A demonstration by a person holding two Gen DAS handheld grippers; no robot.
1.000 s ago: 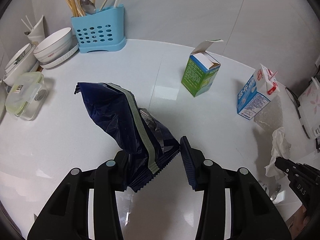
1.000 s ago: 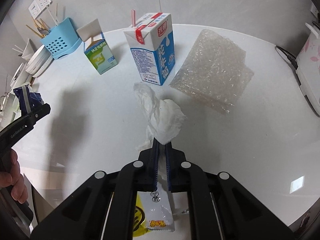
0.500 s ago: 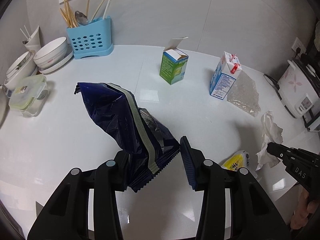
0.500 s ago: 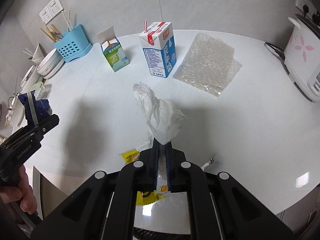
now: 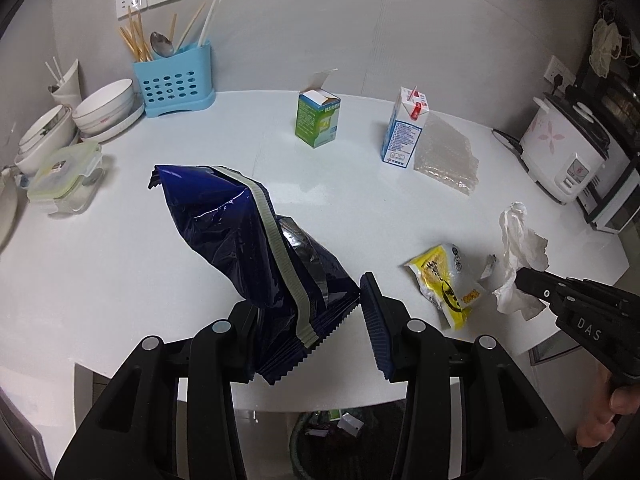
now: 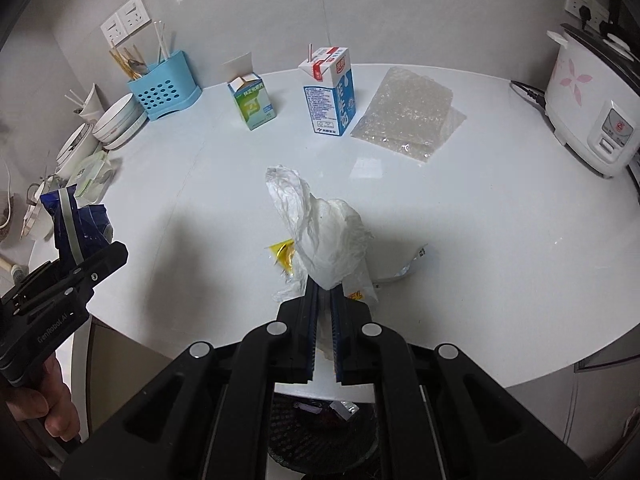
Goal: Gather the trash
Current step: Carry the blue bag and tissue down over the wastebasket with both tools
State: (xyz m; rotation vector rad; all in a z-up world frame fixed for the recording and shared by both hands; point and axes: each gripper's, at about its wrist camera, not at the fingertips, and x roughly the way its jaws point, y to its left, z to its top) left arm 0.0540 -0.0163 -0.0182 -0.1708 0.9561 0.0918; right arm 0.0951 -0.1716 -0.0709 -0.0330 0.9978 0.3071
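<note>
My left gripper (image 5: pixel 308 312) is clamped on the crimped bottom edge of the dark blue snack bag (image 5: pixel 244 240); the jaws stand partly apart only because the bunched foil fills the gap between the pads. Gripping by the seal keeps the bag standing up ahead of the fingers, so nothing should spill while I carry it. My right gripper (image 6: pixel 325 300) has its jaws pressed together on a pinch of the crumpled white tissue (image 6: pixel 324 240), a thin hold that suits something so light and soft.

Both loads hang over the near edge of the white table (image 5: pixel 120 240), and below that edge I can see the dark mesh trash basket (image 6: pixel 320 436) with a few scraps already in it. I judge I am holding both pieces here so they can drop straight in.

Farther out, the yellow wrapper (image 5: pixel 444 284), the blue-and-white milk carton (image 5: pixel 404 132), the green box (image 5: pixel 318 120) and the bubble wrap (image 5: pixel 448 156) lie uncollected on the table.
</note>
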